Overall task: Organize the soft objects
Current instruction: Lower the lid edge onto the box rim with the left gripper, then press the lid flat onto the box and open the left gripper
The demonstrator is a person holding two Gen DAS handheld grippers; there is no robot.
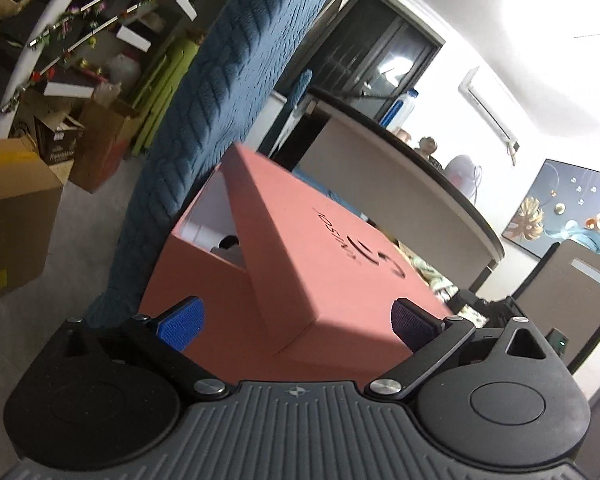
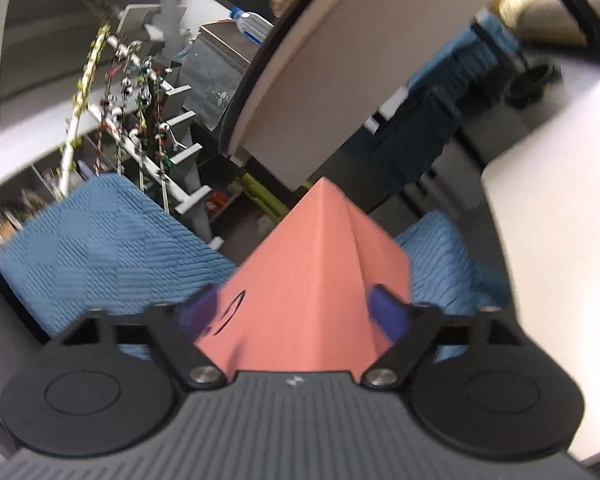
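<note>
A salmon-pink box (image 1: 204, 292) stands with its white inside showing at one corner, where a small dark item (image 1: 230, 242) peeks out. Its pink lid (image 1: 324, 256) lies skewed and tilted across the top. My left gripper (image 1: 298, 324) is open, its blue pads on either side of the lid's near corner without touching it. In the right wrist view the lid (image 2: 312, 280) fills the gap of my right gripper (image 2: 294, 314), and both pads press on its sides. A quilted blue blanket (image 1: 220, 100) hangs beside the box and lies under it (image 2: 100, 240).
Cardboard boxes (image 1: 12, 216) and paper bags stand on the floor to the left, before a white arch with fake flowers (image 1: 32, 52). A curved counter (image 1: 400, 184) with a bottle (image 1: 402, 108) runs behind the box. A white tabletop (image 2: 560, 220) lies at the right.
</note>
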